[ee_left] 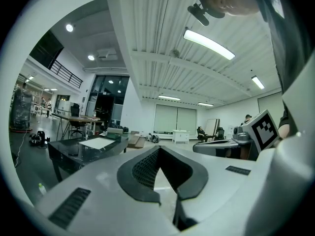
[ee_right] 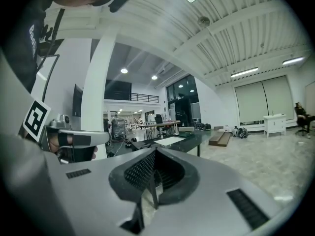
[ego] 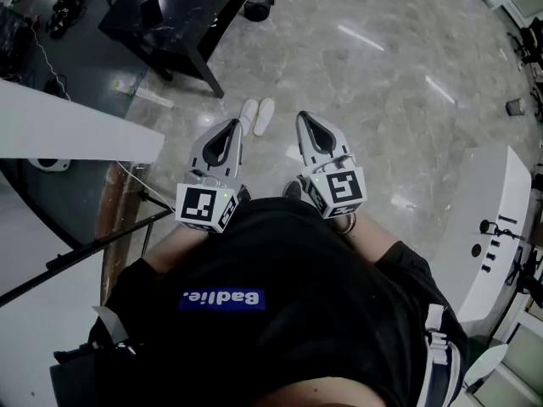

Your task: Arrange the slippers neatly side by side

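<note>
Two white slippers (ego: pixel 257 115) lie close together and parallel on the marble floor, just beyond both grippers in the head view. My left gripper (ego: pixel 229 128) is held up to the left of them, shut and empty. To their right my right gripper (ego: pixel 310 120) is also shut with nothing in it. Both point forward at about waist height, well above the floor. The left gripper view shows its own shut jaws (ee_left: pixel 159 150) and the right gripper's marker cube (ee_left: pixel 264 130). In the right gripper view, past its shut jaws (ee_right: pixel 154 152), the left gripper (ee_right: pixel 74 139) appears. Neither gripper view shows the slippers.
A black table (ego: pixel 182 15) stands at the back left of the slippers, also seen as the black table (ee_left: pixel 83 149). A white counter (ego: pixel 72 130) is on the left and a white unit (ego: pixel 492 227) on the right. A cable and a black pole (ego: pixel 85 248) run by my left side.
</note>
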The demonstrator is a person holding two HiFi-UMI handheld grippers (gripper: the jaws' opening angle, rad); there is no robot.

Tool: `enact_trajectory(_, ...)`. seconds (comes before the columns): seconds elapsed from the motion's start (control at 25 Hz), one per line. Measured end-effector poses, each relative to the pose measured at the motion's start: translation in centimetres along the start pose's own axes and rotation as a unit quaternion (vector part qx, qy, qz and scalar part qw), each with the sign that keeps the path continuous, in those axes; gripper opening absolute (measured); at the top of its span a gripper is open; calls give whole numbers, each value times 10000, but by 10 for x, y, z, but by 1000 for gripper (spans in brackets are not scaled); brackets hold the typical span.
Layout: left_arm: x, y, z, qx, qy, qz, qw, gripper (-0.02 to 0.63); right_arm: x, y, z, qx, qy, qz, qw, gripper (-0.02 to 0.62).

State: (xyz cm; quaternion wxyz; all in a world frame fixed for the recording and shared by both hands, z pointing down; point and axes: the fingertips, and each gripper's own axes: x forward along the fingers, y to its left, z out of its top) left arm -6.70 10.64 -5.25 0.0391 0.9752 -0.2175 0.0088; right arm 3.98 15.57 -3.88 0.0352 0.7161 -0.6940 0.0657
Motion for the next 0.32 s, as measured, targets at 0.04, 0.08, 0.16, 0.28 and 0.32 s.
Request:
enact_trajectory(0.04, 1, -2, 0, 13, -14, -24, 10000, -14, -2, -1, 0, -3, -7, -16, 10000, 0)
enact_trajectory(0.08, 1, -4, 1, 28, -31, -45, 10000, -14, -4, -2, 0, -6, -14, -31, 10000, 0)
enact_trajectory(0.16, 1, -7, 1, 37, -43, -74, 10000, -14, -7, -4, -1, -11, -17, -63, 10000, 0)
enact_trajectory(0.28, 1, -10, -1, 18, -24, -94, 10000, -14, -10, -6, -3, -1, -2, -104, 9999, 0)
enact_trajectory(0.32, 1, -11, -2, 9, -15, -99, 9999, -14, -11, -7, -4, 7, 4, -115, 9999, 0)
